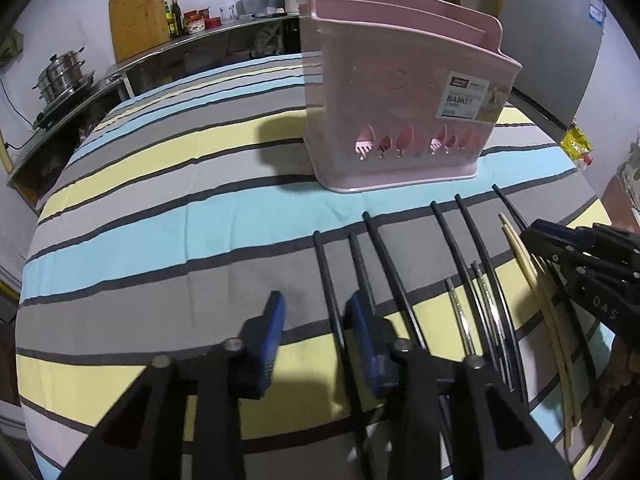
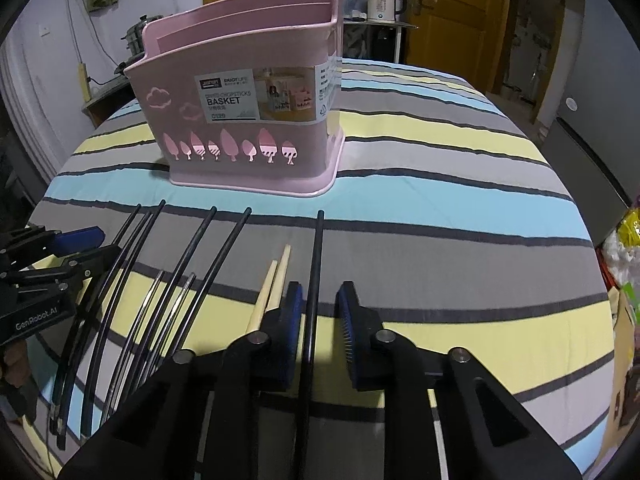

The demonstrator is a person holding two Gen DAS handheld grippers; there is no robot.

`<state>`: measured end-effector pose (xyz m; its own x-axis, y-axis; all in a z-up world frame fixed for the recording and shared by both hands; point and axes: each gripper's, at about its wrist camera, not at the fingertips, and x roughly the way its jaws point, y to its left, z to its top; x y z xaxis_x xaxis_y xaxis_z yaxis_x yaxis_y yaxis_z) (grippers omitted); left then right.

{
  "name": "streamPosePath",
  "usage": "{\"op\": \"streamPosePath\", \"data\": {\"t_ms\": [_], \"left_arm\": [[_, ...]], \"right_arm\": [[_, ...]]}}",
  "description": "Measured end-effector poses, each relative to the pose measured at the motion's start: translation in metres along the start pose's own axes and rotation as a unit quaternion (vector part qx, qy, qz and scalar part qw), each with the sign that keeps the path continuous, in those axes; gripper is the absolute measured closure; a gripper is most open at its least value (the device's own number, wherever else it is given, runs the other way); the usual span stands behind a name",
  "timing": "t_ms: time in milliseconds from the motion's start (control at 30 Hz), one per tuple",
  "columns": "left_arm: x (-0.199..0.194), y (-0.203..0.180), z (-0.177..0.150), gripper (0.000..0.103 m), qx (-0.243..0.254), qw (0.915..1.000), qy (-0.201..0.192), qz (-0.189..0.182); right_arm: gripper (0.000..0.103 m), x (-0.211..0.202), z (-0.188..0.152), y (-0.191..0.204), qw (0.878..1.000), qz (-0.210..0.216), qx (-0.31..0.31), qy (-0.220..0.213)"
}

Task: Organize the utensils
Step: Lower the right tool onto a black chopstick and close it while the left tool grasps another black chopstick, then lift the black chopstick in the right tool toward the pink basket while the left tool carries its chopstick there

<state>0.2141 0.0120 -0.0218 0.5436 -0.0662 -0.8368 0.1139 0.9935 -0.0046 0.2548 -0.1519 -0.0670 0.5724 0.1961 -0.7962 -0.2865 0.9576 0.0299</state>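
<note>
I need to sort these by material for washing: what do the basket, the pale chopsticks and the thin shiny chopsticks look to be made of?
The pink basket looks like moulded plastic: smooth, faintly glossy walls with cut-out tree shapes and a printed label. The pale chopsticks look like bamboo or wood: matt, tan, unpainted. The thin shiny chopsticks look like metal, probably stainless steel, judging by their bright reflective streaks.

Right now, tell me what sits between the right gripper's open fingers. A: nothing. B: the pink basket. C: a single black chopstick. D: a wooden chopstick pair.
C: in the right wrist view the right gripper is open, with one black chopstick running between its fingers; the wooden chopsticks lie just to its left and the basket stands farther back.
</note>
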Motion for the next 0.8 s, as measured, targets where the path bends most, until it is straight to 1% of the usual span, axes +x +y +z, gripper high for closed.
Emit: {"op": "streamPosePath", "data": {"t_ms": [33, 100, 200, 300, 367, 600, 800], "left_arm": [[0.000, -0.001, 0.001, 0.078, 0.001, 1.0000, 0.001, 0.000], [0.002, -0.003, 0.004, 0.090, 0.001, 1.0000, 0.003, 0.000], [0.002, -0.003, 0.007, 0.096, -0.002, 1.0000, 0.009, -0.003], [-0.003, 0.001, 0.009, 0.096, -0.018, 0.9996, 0.011, -0.019], [-0.011, 0.004, 0.010, 0.096, -0.023, 0.9994, 0.004, -0.026], [-0.048, 0.007, 0.024, 0.097, -0.022, 0.9982, -0.033, -0.045], [-0.088, 0.008, 0.036, 0.097, -0.017, 0.9957, -0.071, -0.057]], "right_arm": [[0.097, 0.000, 0.001, 0.000, 1.000, 0.002, 0.003, 0.002], [0.097, 0.001, 0.003, -0.002, 1.000, 0.006, 0.008, 0.003], [0.098, -0.001, 0.005, -0.003, 1.000, 0.016, 0.018, 0.003], [0.098, -0.007, 0.007, -0.006, 0.999, 0.023, 0.025, -0.003], [0.098, -0.015, 0.010, -0.007, 0.999, 0.027, 0.027, -0.011], [0.098, -0.052, 0.025, -0.010, 0.997, 0.041, 0.032, -0.051], [0.098, -0.083, 0.035, -0.010, 0.995, 0.045, 0.033, -0.086]]}}
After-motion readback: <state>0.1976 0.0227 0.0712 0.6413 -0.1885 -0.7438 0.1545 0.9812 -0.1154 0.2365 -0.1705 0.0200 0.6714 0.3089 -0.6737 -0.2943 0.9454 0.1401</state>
